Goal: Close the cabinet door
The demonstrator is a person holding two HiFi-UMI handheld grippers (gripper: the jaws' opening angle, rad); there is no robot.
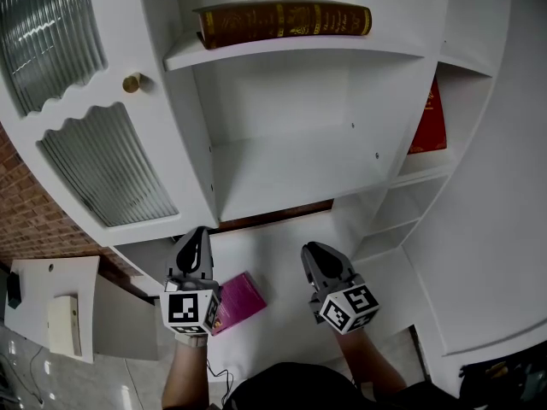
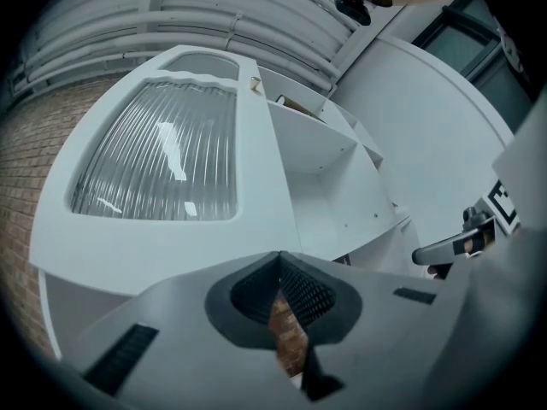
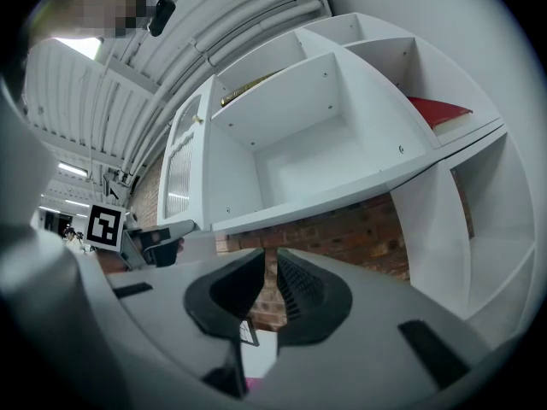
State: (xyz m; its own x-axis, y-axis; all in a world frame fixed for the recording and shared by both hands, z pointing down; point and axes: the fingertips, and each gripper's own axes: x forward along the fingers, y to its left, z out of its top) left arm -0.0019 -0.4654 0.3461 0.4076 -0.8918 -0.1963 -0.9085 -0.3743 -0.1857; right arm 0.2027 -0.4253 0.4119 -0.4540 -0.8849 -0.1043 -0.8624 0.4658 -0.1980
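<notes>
The cabinet door [image 1: 90,114] stands swung open, left of the bay it should cover. Its ribbed glass panes [image 1: 107,173] face me and its brass knob [image 1: 132,82] sits on the edge nearest that bay. My left gripper [image 1: 195,236] hangs below the door's lower corner, clear of it, with its jaws pressed together on nothing. My right gripper [image 1: 314,250] is further right of the door, under the bay, its jaws drawn narrow and likewise empty. Neither touches the door, so I judge the closing push not yet begun.

To do it well, I would set the closed left tips on the white frame beside the knob, never on the glass. I would then walk the door round its arc with light, steady pressure, easing off before it meets the cabinet. The right gripper should keep out of the bay.

Right of the door, a brown book [image 1: 282,21] lies on the upper shelf and a red book [image 1: 430,122] stands in the far compartment. Below the door, a pink book [image 1: 239,301] lies beside my left gripper. I cannot make out which edge carries the hinges, and the door's top and left side are cut off.
</notes>
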